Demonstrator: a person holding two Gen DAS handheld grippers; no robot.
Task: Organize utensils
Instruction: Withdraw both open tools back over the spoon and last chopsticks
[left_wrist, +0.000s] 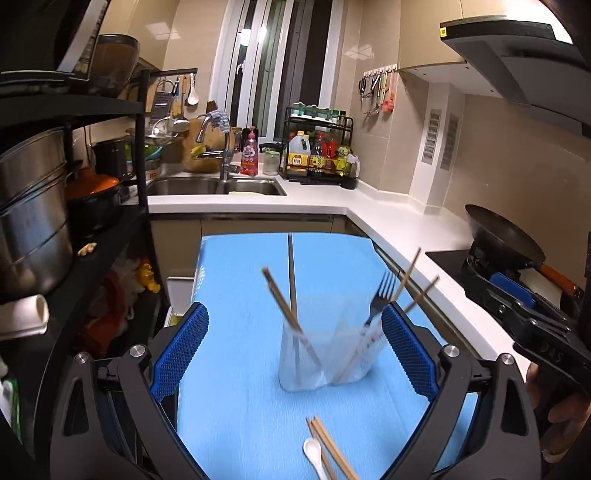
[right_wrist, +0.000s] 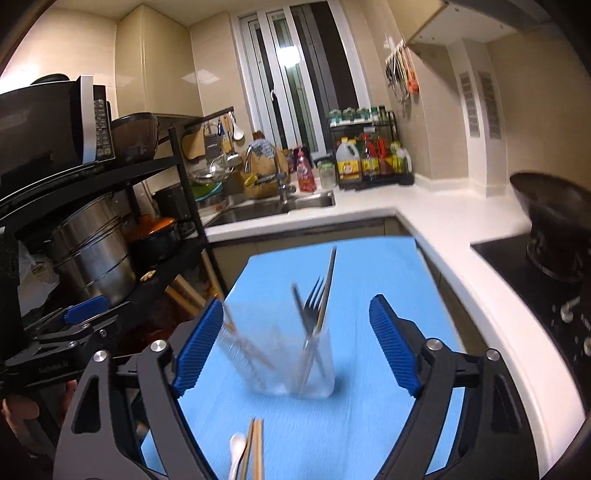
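A clear plastic holder (left_wrist: 325, 354) stands on the blue mat (left_wrist: 251, 387). It holds a metal fork (left_wrist: 380, 295), several wooden chopsticks (left_wrist: 280, 299) and a dark pair (left_wrist: 292, 273). It also shows in the right wrist view (right_wrist: 295, 365). A white spoon (left_wrist: 314, 454) and wooden chopsticks (left_wrist: 332, 450) lie on the mat near me; the right wrist view shows the spoon (right_wrist: 236, 452) and these chopsticks (right_wrist: 256, 450) too. My left gripper (left_wrist: 295, 350) is open and empty, jaws on either side of the holder. My right gripper (right_wrist: 295, 339) is open and empty.
A black rack (left_wrist: 110, 236) with steel pots (left_wrist: 33, 221) stands at the left. A sink (left_wrist: 214, 184) and a bottle rack (left_wrist: 317, 147) are behind. A wok (left_wrist: 502, 240) sits on the stove at the right. The white counter (left_wrist: 406, 225) runs along the mat's right side.
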